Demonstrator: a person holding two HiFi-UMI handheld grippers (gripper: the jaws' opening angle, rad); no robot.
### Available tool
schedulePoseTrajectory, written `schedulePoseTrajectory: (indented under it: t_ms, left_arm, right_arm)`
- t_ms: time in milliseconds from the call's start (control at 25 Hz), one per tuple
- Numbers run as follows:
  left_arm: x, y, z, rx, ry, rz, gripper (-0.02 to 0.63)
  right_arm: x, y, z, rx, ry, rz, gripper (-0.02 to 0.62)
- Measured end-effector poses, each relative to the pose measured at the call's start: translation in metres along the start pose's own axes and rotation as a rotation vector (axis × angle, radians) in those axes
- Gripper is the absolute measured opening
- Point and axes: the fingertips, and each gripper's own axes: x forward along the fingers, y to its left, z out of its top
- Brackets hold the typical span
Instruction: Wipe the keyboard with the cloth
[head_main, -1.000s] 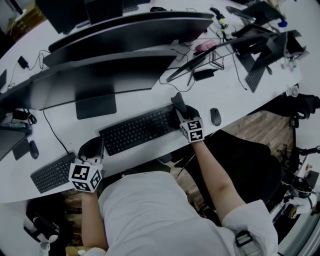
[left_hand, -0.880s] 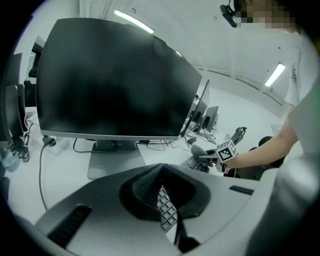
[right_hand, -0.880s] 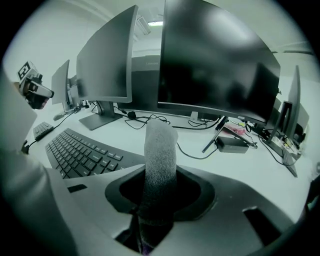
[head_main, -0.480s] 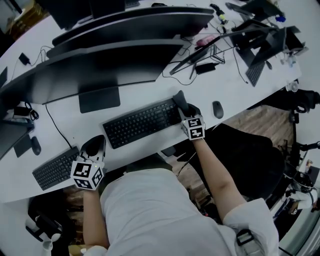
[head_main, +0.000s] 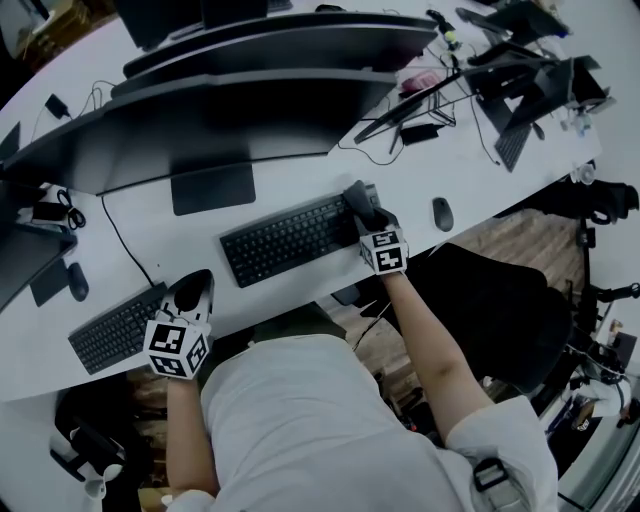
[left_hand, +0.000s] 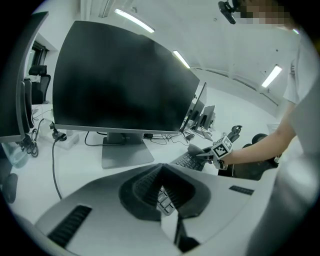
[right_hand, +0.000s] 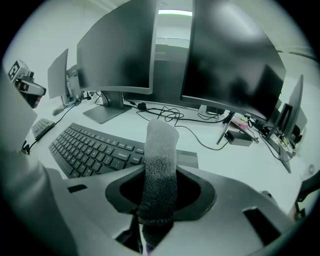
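Observation:
A black keyboard (head_main: 288, 238) lies on the white desk (head_main: 300, 180) in front of me. My right gripper (head_main: 366, 210) is at its right end, shut on a grey cloth (head_main: 354, 193) that sticks out past the jaws. In the right gripper view the cloth (right_hand: 161, 150) stands up between the jaws of that gripper (right_hand: 158, 210), with the keyboard (right_hand: 92, 150) just left of it. My left gripper (head_main: 192, 292) rests near the desk's front edge, left of the keyboard. In its own view the left gripper (left_hand: 161, 172) is shut with nothing held.
Several dark monitors (head_main: 230, 120) stand behind the keyboard, one on a flat stand (head_main: 212, 187). A second keyboard (head_main: 118, 328) lies at the far left. A mouse (head_main: 443, 213) sits right of the cloth. Cables (head_main: 400, 140) run at the back right. A black chair (head_main: 490, 320) stands beside me.
The head view has shifted a little. My right gripper stays at the keyboard's right end with the cloth, having moved only slightly. The left gripper has barely moved.

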Motion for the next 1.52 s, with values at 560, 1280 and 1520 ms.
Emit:
schedulePoseTrajectory:
  t_ms: [560,1280,1520]
  left_arm:
    - [-0.034,0.024,-0.019,-0.012,0.005,-0.006,0.002]
    - [-0.069,0.064,-0.036,-0.002,0.004,-0.011,0.000]
    - [-0.079,0.079,-0.038,-0.001,0.003,-0.020,0.000]
  right_arm:
    - [0.001,0.040,0.006,-0.049,0.096,0.006,0.130]
    - [0.008,0.121,0.024,-0.077,0.116,0.046,0.130]
    - [0.009,0.151,0.029,-0.070,0.126,0.065,0.130]
